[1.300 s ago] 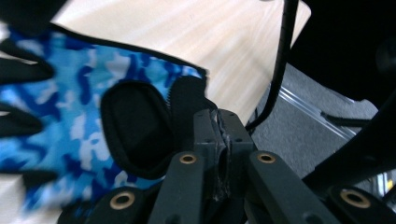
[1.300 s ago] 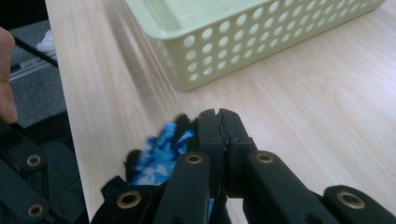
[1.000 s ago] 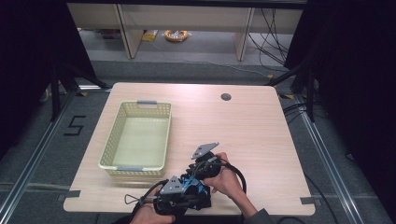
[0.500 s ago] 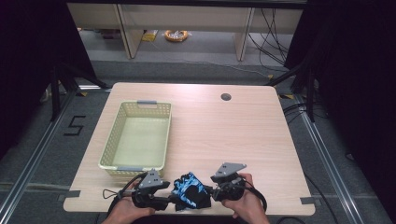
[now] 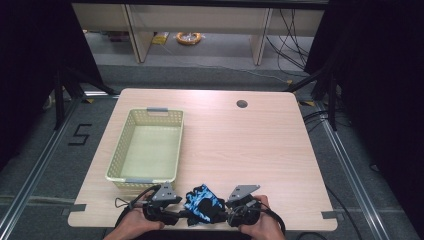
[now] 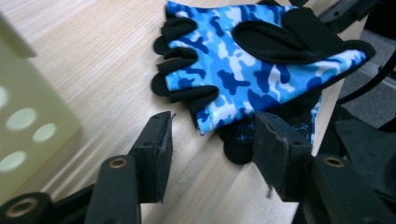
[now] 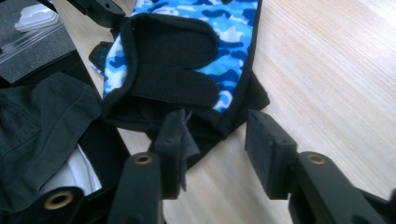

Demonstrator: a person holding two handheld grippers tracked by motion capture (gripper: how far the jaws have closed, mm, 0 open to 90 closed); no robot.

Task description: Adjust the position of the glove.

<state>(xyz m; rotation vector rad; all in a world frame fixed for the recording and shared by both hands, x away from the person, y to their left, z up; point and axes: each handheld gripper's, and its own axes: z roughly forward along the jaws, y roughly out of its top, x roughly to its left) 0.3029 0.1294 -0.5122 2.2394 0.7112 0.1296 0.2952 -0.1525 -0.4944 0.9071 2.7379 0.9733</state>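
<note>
Jaws, left: your left gripper [image 6: 210,140] stands parted with nothing pinched; the finger end of the gloves lies just ahead of the gap, and the jaws have just been closing a little with no cloth between the pads.
Jaws, right: your right gripper [image 7: 215,135] is likewise released; the black cuff edge lies between the pads, but they do not press on it. These jaws too have just been closing somewhat.
Thing in hand: blue camouflage fingerless gloves [image 5: 202,202] with black trim, stacked as a pair, one [image 6: 243,70] on top of a darker one beneath.
Where it lies: flat on the counter [image 5: 240,145] at its near edge, between your two grippers, left [image 5: 162,202] on one side and right [image 5: 240,202] on the other.
How it will handle: judged by its look, light, soft and limp. It should fold and droop once lifted, and the pair may slide apart if you catch only the top layer.
Where to take hold: the cuff with its black strap [image 7: 173,70] looks thickest and best for the right jaws; for the left, the short finger stubs [image 6: 180,67]. Bite deep enough to trap both layers.
Risk: a shallow pinch on the hem may slip off or leave the lower glove behind.
Nearby: a pale yellow mesh basket [image 5: 172,145] stands near the gloves, further in on the left side of the counter.
Further off: a round cable hole [image 5: 242,104] near the far edge.
</note>
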